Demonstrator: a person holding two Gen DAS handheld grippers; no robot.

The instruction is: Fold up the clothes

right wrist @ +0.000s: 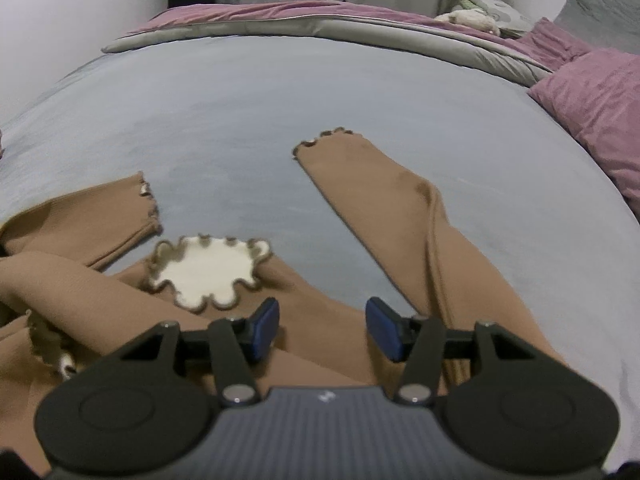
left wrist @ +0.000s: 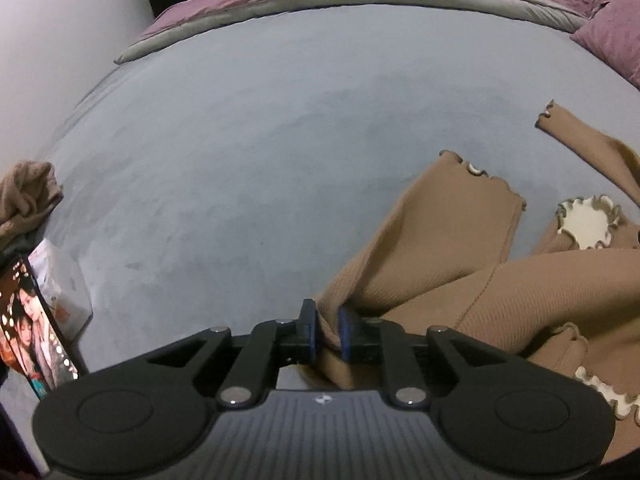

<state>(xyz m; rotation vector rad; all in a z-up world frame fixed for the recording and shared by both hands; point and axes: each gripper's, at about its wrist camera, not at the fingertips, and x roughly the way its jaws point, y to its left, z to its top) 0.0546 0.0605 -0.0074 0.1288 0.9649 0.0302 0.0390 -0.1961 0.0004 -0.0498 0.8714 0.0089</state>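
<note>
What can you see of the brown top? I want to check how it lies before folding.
The brown top is a ribbed knit with scalloped edging and a cream-lined neck opening. It lies crumpled on the grey-blue bed cover, both sleeves spread away from the cameras. A fold of it sits between the left gripper pads; the open right gripper hovers over it.
</note>
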